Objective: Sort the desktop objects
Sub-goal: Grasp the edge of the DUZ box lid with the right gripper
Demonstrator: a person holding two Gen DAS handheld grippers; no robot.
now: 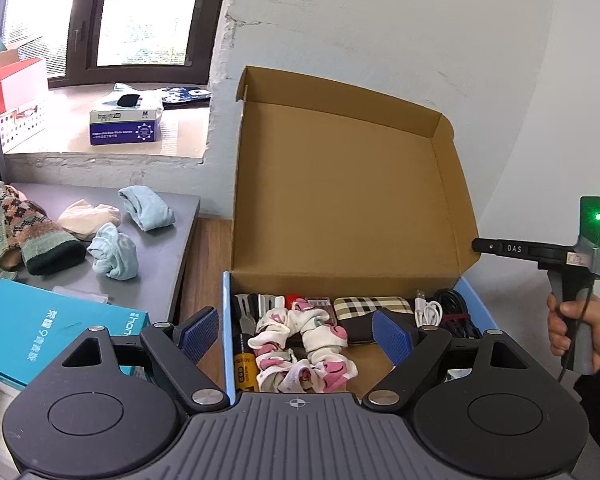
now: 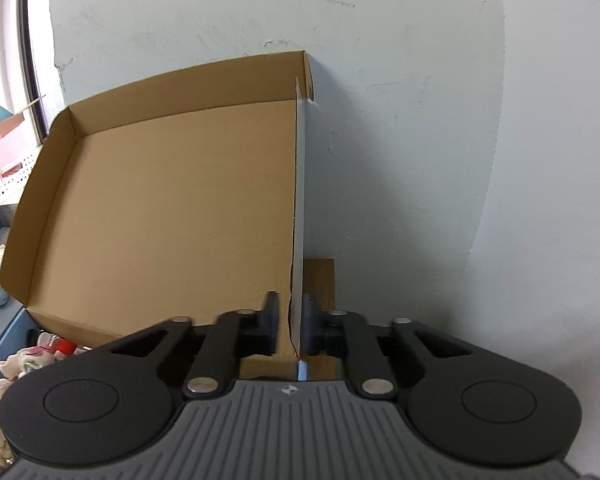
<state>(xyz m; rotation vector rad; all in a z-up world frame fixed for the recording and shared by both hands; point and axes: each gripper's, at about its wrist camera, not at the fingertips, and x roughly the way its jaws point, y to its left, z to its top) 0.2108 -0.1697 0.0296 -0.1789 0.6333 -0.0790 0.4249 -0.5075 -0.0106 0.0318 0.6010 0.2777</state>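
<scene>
An open cardboard box (image 1: 340, 200) stands with its lid upright against the wall. Inside lie pink-and-white socks (image 1: 300, 344), a plaid case (image 1: 370, 307), a white cable (image 1: 430, 312), black cords and small tools. My left gripper (image 1: 296, 336) is open and empty, hovering over the socks in the box. My right gripper (image 2: 290, 320) is shut on the right side flap of the box lid (image 2: 298, 200); it also shows in the left wrist view (image 1: 540, 250) at the lid's right edge.
Several socks (image 1: 112, 252) and a knitted glove (image 1: 32, 236) lie on a grey tabletop (image 1: 164, 264) at left. A teal phone box (image 1: 40, 328) sits at front left. A glove box (image 1: 124, 126) rests on the window sill.
</scene>
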